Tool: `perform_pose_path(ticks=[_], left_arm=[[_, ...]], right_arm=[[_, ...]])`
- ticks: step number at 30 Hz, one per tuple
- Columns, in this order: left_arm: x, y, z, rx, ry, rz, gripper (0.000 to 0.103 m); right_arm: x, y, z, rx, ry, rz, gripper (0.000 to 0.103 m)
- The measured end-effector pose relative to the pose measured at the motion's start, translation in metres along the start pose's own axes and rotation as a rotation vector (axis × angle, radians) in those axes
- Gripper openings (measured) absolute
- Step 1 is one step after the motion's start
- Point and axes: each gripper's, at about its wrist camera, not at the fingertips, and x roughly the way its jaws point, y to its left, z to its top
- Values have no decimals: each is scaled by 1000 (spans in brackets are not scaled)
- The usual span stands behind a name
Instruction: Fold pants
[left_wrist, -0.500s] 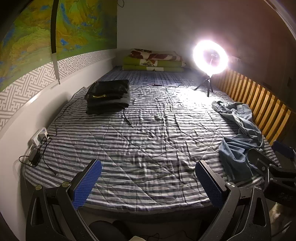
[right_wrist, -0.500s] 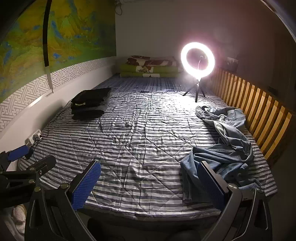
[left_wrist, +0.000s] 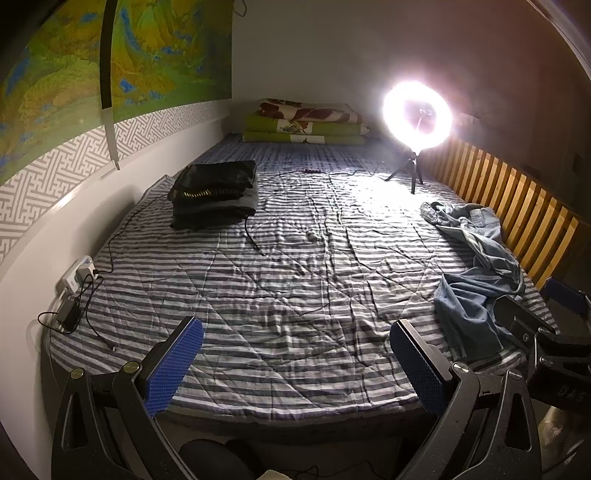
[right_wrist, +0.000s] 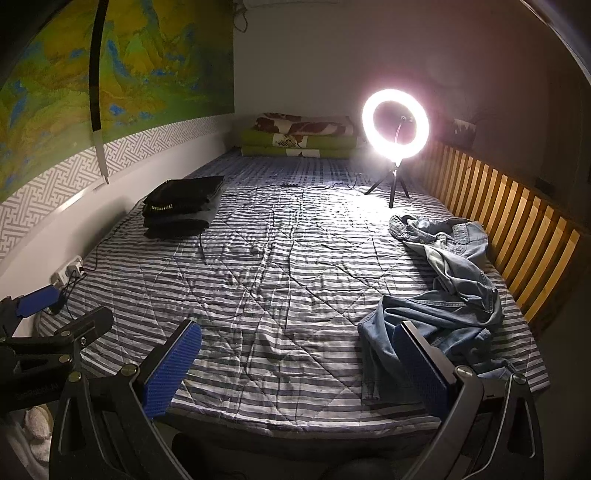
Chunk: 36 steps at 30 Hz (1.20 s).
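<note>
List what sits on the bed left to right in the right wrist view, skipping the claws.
White power strip → stack of dark folded clothes → glowing ring light on a small black tripod → crumpled blue denim jeans.

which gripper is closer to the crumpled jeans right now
Right. The right gripper hangs at the bed's near edge with its right finger over the near end of the jeans. The left gripper is open further left, over bare striped bedding.
</note>
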Motion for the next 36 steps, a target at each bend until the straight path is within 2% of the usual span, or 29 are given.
perform_pose_path(ticks=[15, 36], left_arm=[[3, 0, 3, 3, 5, 7, 102], [44, -13, 7, 12, 50, 31, 103]], right_arm=[[3, -2, 0, 3, 10, 2, 102], [37, -12, 2, 4, 49, 17, 102]])
